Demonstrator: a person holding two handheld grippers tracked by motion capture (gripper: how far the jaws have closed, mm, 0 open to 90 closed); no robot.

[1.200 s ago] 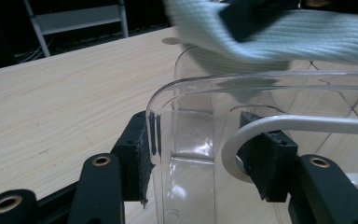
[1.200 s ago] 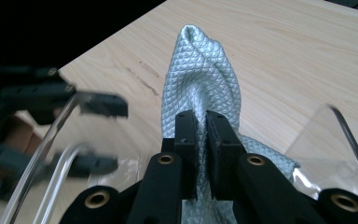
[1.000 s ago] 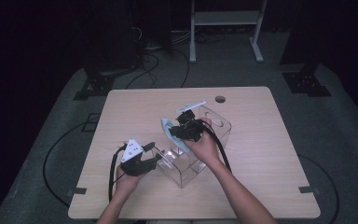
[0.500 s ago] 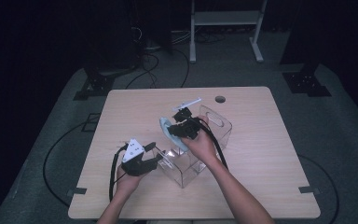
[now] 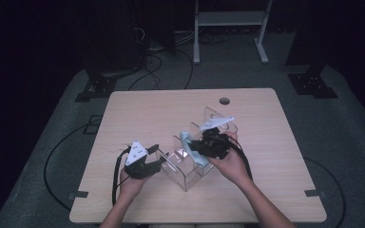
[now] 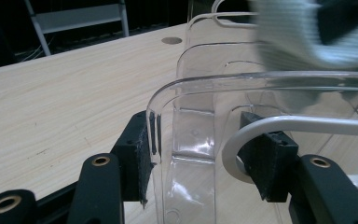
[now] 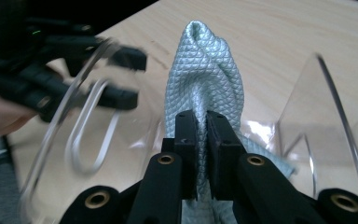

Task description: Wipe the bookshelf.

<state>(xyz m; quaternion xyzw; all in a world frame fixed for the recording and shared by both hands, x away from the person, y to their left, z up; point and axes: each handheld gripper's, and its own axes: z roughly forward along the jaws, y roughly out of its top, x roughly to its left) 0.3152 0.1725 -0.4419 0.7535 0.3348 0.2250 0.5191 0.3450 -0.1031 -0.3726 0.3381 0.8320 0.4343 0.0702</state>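
A clear plastic box (image 5: 185,171) stands on the wooden table (image 5: 147,109) near its front middle. My left gripper (image 5: 158,159) is shut on the box's near wall (image 6: 191,121), with a white wire handle (image 6: 270,126) pressed against one pad. My right gripper (image 5: 198,146) is shut on a pale blue-green quilted cloth (image 5: 186,140), holding it over the box's right side. In the right gripper view the cloth (image 7: 205,79) rises folded from between the shut jaws (image 7: 200,126), with the left gripper (image 7: 121,74) blurred beyond it. The cloth (image 6: 289,42) hangs above the box rim.
A second clear plastic piece (image 5: 216,118) stands just behind the right hand. A round cable hole (image 5: 224,100) lies near the table's far edge. Beyond the table are a white metal stand (image 5: 228,28) and cables on the dark floor.
My right gripper has carried the cloth to the right and nearer the person, over the box. The left gripper and the box have stayed where they were.
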